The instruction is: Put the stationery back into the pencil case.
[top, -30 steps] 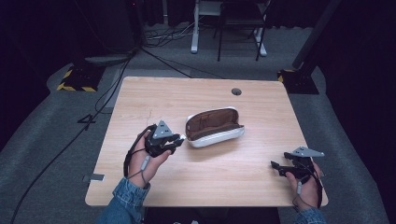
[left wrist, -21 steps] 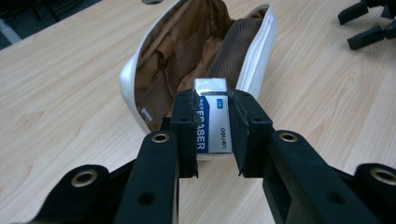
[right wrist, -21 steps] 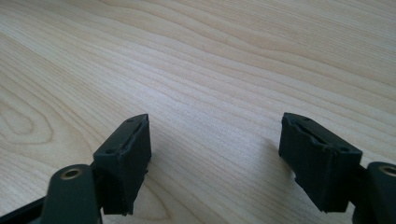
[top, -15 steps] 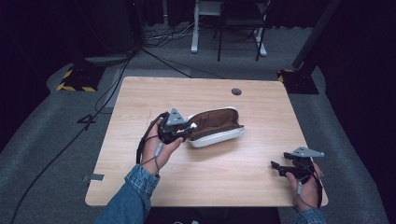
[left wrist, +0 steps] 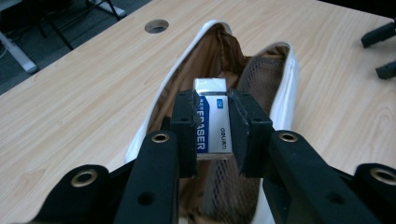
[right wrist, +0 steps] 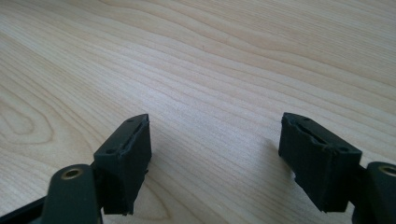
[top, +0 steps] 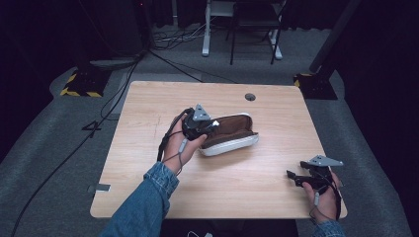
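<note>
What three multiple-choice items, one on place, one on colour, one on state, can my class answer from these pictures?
1. Where is the eraser?
A. flat on the table
B. between the left gripper's jaws, over the open case
C. in the right gripper

2. What colour is the case's lining?
A. brown
B. green
C. red

3. How is the right gripper?
A. shut on the case
B. shut on nothing
C. open

Key: 1 B, the left gripper clamps it above the case. 2 A, brown cloth shows inside the white shell. 3 C, the right gripper has its jaws wide apart over bare table.
</note>
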Available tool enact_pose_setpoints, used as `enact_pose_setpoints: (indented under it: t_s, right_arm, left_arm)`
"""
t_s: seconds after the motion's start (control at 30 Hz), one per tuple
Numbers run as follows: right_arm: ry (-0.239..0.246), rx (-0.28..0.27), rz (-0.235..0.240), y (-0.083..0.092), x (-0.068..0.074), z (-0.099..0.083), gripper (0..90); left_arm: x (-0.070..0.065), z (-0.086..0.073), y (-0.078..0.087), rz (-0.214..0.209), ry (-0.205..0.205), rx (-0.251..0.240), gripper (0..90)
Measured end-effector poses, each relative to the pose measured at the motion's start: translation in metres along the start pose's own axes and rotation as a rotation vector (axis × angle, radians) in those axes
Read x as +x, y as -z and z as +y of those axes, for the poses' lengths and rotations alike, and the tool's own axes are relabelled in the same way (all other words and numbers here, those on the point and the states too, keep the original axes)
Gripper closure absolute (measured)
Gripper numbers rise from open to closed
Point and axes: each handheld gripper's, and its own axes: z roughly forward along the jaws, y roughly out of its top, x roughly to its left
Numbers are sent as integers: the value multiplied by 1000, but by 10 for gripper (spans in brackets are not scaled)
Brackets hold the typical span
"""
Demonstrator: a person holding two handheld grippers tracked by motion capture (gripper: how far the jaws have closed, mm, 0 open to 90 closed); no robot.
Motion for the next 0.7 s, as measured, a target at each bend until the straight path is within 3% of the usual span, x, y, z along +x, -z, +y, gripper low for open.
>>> enact_pose_setpoints:
  t_s: [0.43,0.67,0.7]
  right_arm:
    - [2,-1,0,0,0,0,268]
    - [3,-3,1,0,0,0,273]
    - [3,-3,1,0,0,0,273]
  left_arm:
    - [1,6,-39,-61,71,-2,725]
    - [-2,8,-57,-67,85,15,725]
    - [-2,8,-60,-67,72,23,725]
